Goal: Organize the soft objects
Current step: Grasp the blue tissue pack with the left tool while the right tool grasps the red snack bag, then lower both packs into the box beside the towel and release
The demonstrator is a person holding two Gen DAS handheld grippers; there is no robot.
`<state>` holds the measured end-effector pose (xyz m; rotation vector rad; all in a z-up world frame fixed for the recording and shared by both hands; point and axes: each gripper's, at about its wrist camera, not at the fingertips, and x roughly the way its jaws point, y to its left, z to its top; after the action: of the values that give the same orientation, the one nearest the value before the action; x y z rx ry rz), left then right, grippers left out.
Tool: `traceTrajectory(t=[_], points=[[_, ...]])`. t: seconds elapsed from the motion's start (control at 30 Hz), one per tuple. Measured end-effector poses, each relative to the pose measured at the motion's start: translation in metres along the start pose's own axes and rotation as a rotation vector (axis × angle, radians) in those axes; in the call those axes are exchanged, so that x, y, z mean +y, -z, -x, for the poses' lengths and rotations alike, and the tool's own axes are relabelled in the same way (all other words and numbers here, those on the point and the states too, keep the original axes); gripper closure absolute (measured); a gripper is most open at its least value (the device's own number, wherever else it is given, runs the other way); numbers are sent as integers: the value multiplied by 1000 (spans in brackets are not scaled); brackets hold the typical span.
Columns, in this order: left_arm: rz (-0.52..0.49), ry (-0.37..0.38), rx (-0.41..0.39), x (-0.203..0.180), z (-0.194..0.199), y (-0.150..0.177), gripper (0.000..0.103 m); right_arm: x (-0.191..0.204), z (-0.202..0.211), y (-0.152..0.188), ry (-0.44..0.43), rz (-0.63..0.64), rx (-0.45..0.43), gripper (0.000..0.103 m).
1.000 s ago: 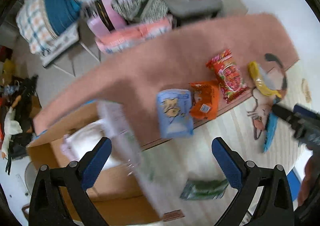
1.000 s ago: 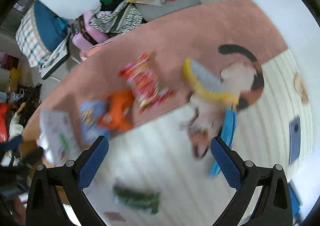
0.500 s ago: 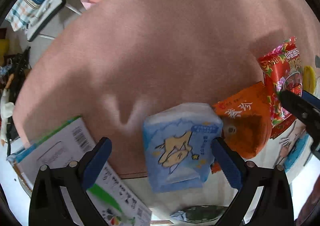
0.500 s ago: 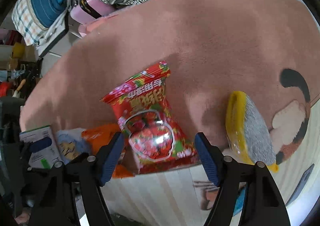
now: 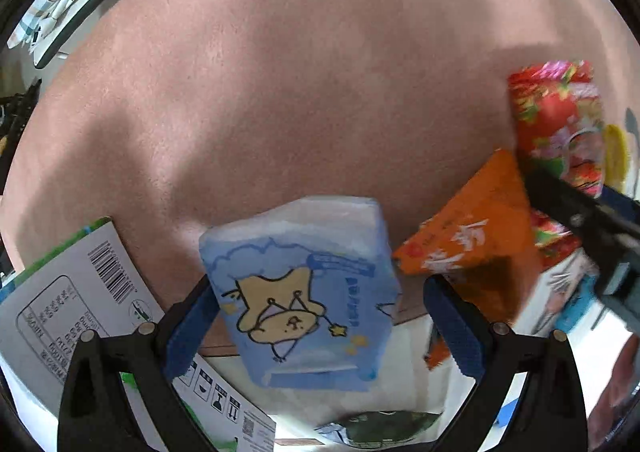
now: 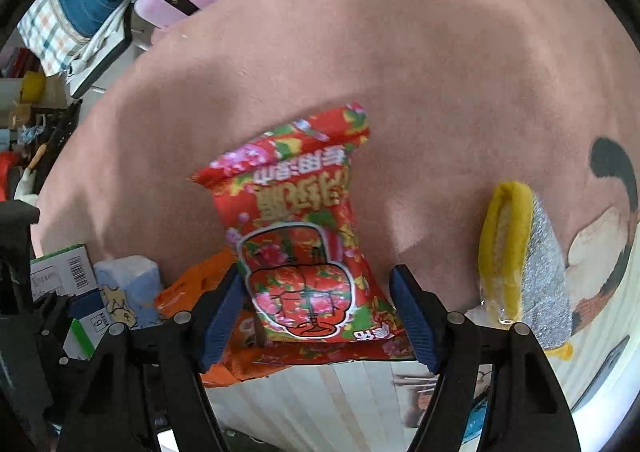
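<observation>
Closest in, the left gripper [image 5: 320, 326] has its jaws spread on either side of a blue pack [image 5: 304, 292], the left pad against or just beside its edge, the right pad a little apart; nothing is pinched yet. The pack looks like soft tissues in a plastic film: light, squashy, a bit slick, so I would take it across the middle of its width, where it will give and bulge rather than slip. Just left of it lies a box flap [image 5: 76, 292] printed with a barcode; what the box holds I cannot tell from here. The right gripper [image 6: 318, 316] is likewise spread, straddling the lower end of a red bag [image 6: 304, 248], its pads close to the crinkled sides but not clearly pressing. That bag looks puffy and light, its film slippery and its contents perhaps crushable, so a gentle hold low on the body seems wiser than grabbing the sealed top. An orange bag [image 6: 200, 284] is tucked under and beside it, touching both packs. All three lie at the near edge of a pink rug [image 6: 400, 72]. Further right rests a yellow sponge [image 6: 508, 248] with a grey face, and clutter sits beyond the rug.
</observation>
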<state>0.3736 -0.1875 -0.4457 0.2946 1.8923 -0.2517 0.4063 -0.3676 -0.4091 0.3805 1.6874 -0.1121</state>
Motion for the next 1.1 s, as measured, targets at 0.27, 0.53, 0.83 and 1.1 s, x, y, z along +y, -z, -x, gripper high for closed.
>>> traceTrajectory(t=[0.27, 0.53, 0.83, 1.1], points=[[1, -25, -46, -8, 1, 25, 58, 13, -2, 5, 104, 18, -33, 51], [4, -11, -216, -13, 49, 88, 63, 23, 49, 38, 69, -2, -119, 54], [83, 108, -413, 85, 157, 176, 63, 102, 115, 138, -105, 89, -215, 54], [265, 40, -387, 238, 158, 240, 63, 233, 90, 230, -202, 241, -144, 54]])
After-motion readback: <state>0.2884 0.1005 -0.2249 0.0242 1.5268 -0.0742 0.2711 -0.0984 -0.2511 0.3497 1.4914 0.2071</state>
